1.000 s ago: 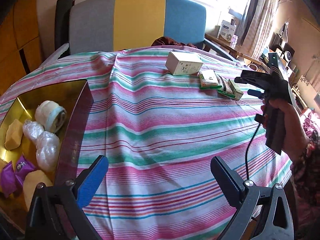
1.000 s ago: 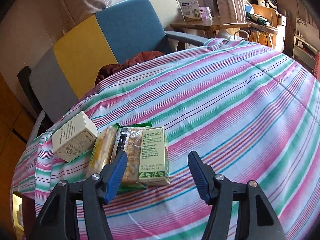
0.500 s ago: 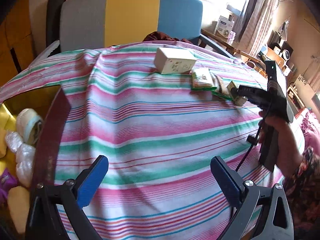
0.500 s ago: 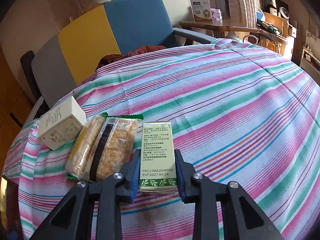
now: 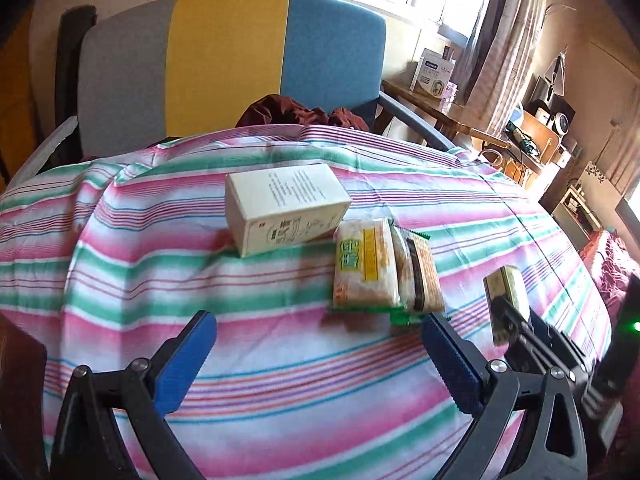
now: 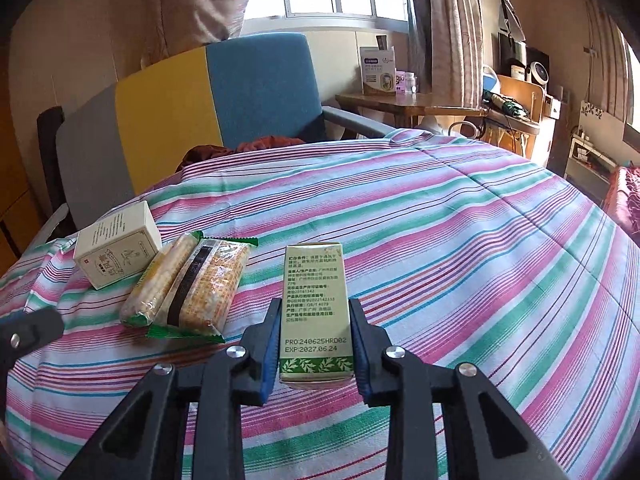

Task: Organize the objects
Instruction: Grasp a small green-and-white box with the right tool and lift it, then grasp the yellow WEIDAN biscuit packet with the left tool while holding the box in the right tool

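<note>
A: Through your left wrist camera?
B: Your left gripper (image 5: 316,354) hangs with fingers wide apart, nothing between them, over the striped cloth (image 5: 280,400), nearer you than the snack packets (image 5: 384,270).
A: And the right?
B: Your right gripper (image 6: 314,344) is clamped on the green box (image 6: 316,312), just right of the snack packets (image 6: 188,286); the white box (image 6: 116,250) lies left of them.
</note>
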`<state>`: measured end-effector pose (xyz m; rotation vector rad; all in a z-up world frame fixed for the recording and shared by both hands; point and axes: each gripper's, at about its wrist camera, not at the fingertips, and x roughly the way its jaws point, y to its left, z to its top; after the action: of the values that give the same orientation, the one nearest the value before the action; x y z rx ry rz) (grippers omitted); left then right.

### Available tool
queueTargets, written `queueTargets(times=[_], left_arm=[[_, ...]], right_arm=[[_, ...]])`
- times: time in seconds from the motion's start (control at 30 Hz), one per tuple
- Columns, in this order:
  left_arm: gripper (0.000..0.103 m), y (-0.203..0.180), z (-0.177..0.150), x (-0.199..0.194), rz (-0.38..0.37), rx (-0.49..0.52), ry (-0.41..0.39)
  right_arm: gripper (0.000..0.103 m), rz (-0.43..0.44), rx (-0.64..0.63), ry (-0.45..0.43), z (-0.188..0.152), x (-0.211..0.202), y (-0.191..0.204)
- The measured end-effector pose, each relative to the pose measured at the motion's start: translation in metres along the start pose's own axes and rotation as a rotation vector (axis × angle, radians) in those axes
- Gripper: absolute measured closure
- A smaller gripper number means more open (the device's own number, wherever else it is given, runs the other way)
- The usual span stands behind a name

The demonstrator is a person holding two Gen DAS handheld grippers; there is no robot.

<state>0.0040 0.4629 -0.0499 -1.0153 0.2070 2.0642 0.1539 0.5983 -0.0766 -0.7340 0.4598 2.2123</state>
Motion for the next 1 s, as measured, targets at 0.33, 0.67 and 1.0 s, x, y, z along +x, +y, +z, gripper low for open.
queueTargets(times=[0.33,0.67,1.0], left_arm=[[0.004,-0.031,0.023,0.057,-0.051,0.095,0.011],[0.022,-0.018,0.027,0.098,-0.11,0.014,0.053],[0.055,-0.018,0.02,0.093,-0.074,0.035,0.041]], right_arm=[[0.073,-0.008,0.009,-0.023,-0.004,0.002,-0.003],[0.073,-0.016,0.001,-0.038,-0.006,0.001,-0.001],[0.073,-0.023,-0.011,-0.031,-0.005,0.004,0.0]])
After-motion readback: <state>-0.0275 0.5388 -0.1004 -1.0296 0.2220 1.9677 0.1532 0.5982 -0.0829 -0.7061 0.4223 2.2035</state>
